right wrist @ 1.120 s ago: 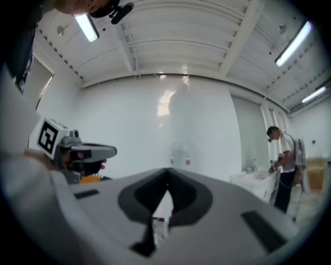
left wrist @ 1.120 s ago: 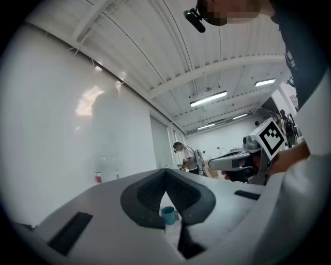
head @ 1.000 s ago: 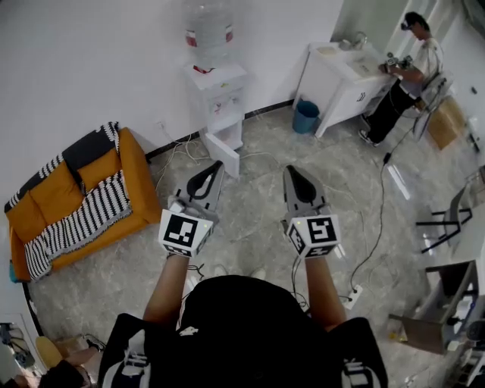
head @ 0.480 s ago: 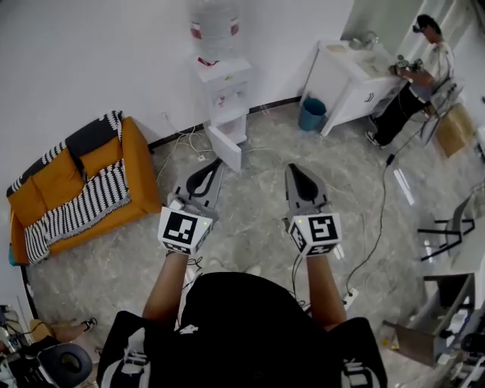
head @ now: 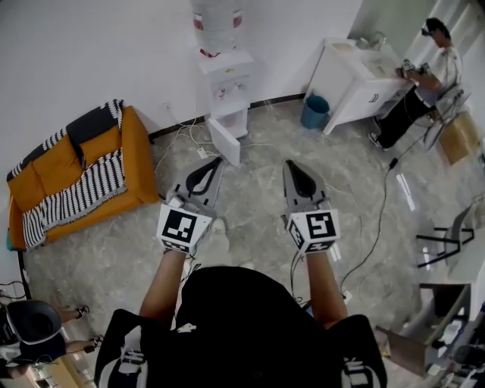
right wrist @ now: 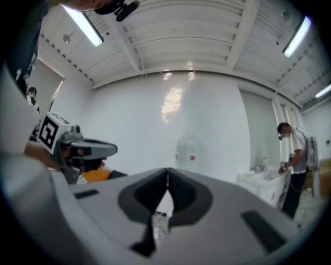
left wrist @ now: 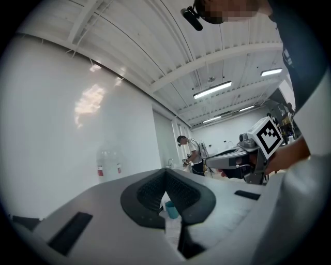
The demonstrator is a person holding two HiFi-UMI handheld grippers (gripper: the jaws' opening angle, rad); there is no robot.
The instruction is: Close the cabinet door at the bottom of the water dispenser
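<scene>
The person is standing well back from the water dispenser [head: 226,79], which is sitting against the white wall with a big bottle [head: 216,21] on top. The cabinet door [head: 225,142] at the dispenser's foot is hanging open, swung out from its base into the room. Both tools are being held level and are pointing toward the dispenser. The left gripper [head: 214,162] is showing its jaws pressed together with nothing between them, and the right gripper [head: 290,164] is likewise closed and empty. Neither is anywhere near the door yet.

To my eye, the step in hand is the approach. Closed jaws are looking right for it, since this door is wanting a push, not a grip. I would be getting in close and low, down at the dispenser's base, and laying the closed tips on the door's outer face near its free edge, where a light push is doing the most. Cables [head: 180,144] are trailing over the floor just left of the dispenser, so feet are needing care. A slow push along the door's arc is looking safest, as a hard shove is risking a rock of the dispenser under that bottle.
</scene>
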